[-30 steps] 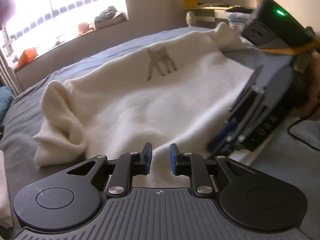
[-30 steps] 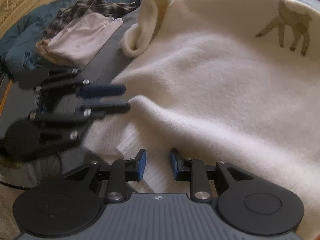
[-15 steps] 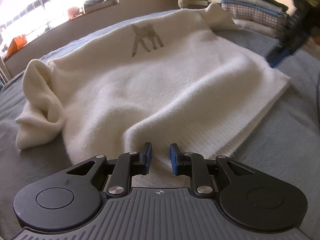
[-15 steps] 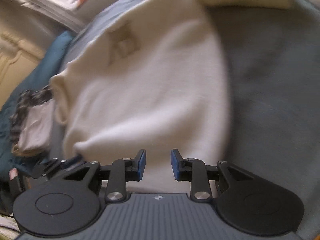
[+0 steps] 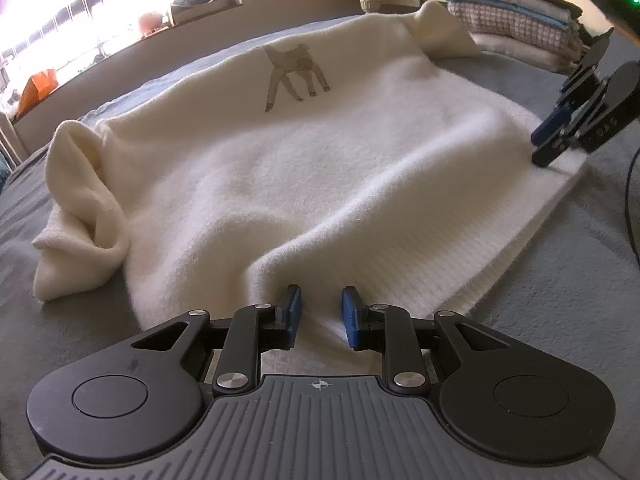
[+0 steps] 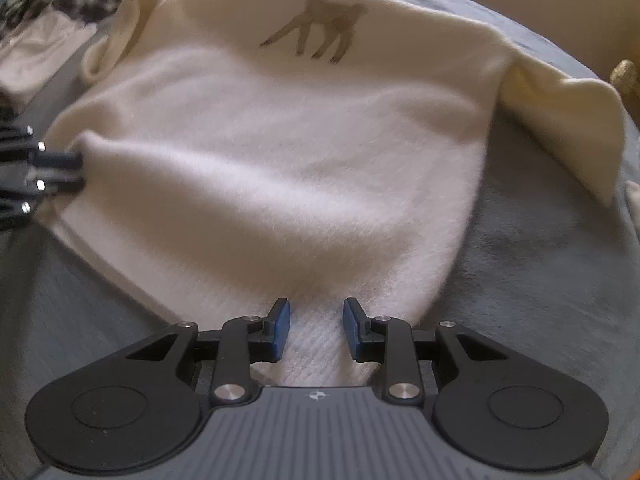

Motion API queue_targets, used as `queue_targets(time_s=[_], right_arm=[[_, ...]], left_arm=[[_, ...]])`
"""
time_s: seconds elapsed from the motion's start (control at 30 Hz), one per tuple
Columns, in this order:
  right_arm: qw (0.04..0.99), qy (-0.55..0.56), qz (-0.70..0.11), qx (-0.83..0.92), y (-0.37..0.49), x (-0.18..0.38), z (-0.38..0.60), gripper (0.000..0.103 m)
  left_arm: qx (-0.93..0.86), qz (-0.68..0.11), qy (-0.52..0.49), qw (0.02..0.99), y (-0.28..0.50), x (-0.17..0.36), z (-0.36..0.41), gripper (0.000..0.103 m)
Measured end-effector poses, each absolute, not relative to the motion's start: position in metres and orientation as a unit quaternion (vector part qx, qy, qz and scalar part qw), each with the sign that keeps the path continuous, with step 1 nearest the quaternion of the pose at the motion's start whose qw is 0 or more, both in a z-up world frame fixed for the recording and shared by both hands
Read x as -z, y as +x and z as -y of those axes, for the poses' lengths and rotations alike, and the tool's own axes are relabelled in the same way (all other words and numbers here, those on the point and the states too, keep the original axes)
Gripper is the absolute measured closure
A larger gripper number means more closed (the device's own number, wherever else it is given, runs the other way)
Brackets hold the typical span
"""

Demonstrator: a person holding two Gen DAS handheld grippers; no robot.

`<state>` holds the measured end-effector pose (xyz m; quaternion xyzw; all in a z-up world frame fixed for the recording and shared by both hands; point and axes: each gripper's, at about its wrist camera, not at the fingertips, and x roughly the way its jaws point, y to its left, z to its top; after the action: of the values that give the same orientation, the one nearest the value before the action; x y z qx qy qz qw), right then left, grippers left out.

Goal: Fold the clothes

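We see the cream sweater point(image 5: 304, 168) spread flat on the grey bed point(image 5: 560, 300). Our left gripper point(image 5: 319, 316) and right gripper point(image 6: 316, 328) stand at opposite hem corners, jaws slightly parted with ribbed fabric between them; we cannot tell whether either pinches it.

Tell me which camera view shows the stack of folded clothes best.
The left wrist view: the stack of folded clothes sits at the top right, beyond the cream sweater, with its separate layers, one checked, visible. The right wrist view does not show that stack; it shows only loose garments at its top left edge, blurred.
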<state>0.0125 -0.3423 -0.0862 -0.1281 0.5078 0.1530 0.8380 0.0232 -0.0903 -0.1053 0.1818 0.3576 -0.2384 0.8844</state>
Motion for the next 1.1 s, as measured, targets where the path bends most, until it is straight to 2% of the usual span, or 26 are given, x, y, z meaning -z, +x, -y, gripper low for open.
queue_targets(time_s=[0.07, 0.17, 0.23, 0.57, 0.73, 0.97, 1.1], right_arm=[[0.839, -0.142, -0.501, -0.158, 0.012, 0.090, 0.341, 0.075], [0.842, -0.170, -0.489, -0.154, 0.007, 0.090, 0.336, 0.098], [0.845, -0.169, -0.485, -0.146, 0.006, 0.090, 0.335, 0.101], [0.869, -0.178, -0.451, -0.101, 0.024, 0.081, 0.332, 0.102], [0.865, -0.165, -0.465, -0.088, 0.030, 0.091, 0.335, 0.101], [0.861, 0.032, -0.500, -0.081, 0.020, 0.063, 0.390, 0.095], [0.851, 0.052, -0.517, -0.076, -0.005, 0.053, 0.405, 0.090]], left_arm=[[0.238, -0.355, 0.184, 0.885, 0.023, 0.105, 0.091, 0.080], [0.237, -0.355, 0.182, 0.886, 0.023, 0.106, 0.091, 0.080], [0.235, -0.355, 0.179, 0.887, 0.023, 0.106, 0.091, 0.080], [0.234, -0.346, 0.179, 0.891, 0.029, 0.104, 0.096, 0.079], [0.235, -0.341, 0.185, 0.891, 0.029, 0.107, 0.098, 0.078], [0.236, -0.336, 0.190, 0.892, 0.028, 0.108, 0.097, 0.078], [0.236, -0.336, 0.189, 0.892, 0.028, 0.109, 0.097, 0.077]])
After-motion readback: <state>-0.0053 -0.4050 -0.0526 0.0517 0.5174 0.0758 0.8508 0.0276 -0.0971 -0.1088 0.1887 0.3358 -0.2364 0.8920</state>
